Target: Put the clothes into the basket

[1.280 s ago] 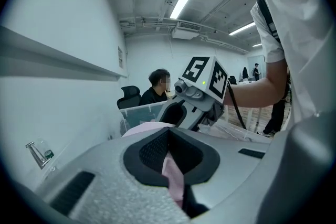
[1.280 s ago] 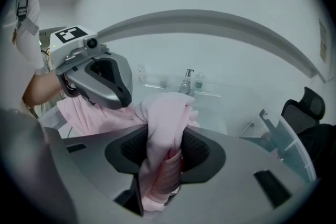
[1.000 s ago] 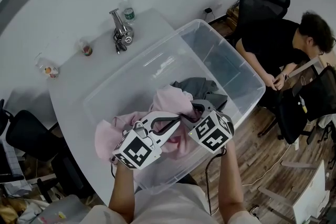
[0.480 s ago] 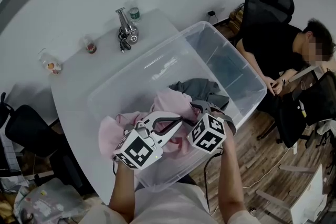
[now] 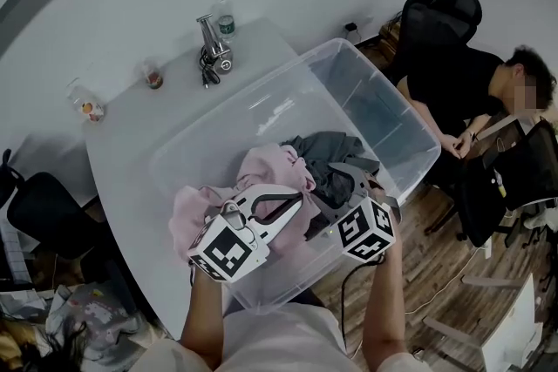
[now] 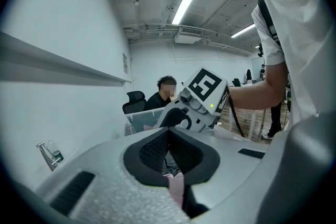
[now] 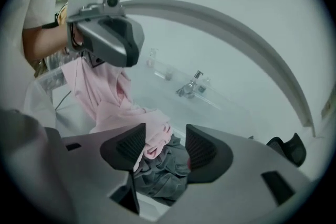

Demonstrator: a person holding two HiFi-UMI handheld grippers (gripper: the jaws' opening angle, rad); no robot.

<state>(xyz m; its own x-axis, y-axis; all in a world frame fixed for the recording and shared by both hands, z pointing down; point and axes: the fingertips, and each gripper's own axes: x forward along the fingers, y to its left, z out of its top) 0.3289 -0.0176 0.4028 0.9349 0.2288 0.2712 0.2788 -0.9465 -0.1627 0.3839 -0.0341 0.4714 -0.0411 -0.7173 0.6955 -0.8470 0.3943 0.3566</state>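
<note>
On the left the white bench [image 5: 131,126] carries only a tap [image 5: 212,48] and a few small jars, well apart from my work, so nothing there gets in the way. The clear basket [image 5: 288,113] sits at the bench's near edge, right in front of me, which keeps the drop short.

The pink garment [image 5: 196,218] is only half in. One part hangs over the basket's near left rim, and the rest is bunched up inside. My left tongs [image 5: 292,203] are clamped on a fold of it, and in the left gripper view pink cloth shows pinched between the closed pads [image 6: 169,157]. I judge I hold it this way so I can lift the hanging part clear of the rim.

My right tongs [image 5: 342,190] hover just beside them, tilted down over the pile. Their jaws have just been opening. In the right gripper view the pads stand apart [image 7: 165,148], with a pink fold lying loose in the gap and nothing pressed. That looks to me like a release, leaving the cloth to settle.

The grey garment [image 5: 327,148] lies crumpled fully inside, under and beside the pink, already where it belongs. At far right a seated person [image 5: 471,91] is near the basket's end but not touching it.
</note>
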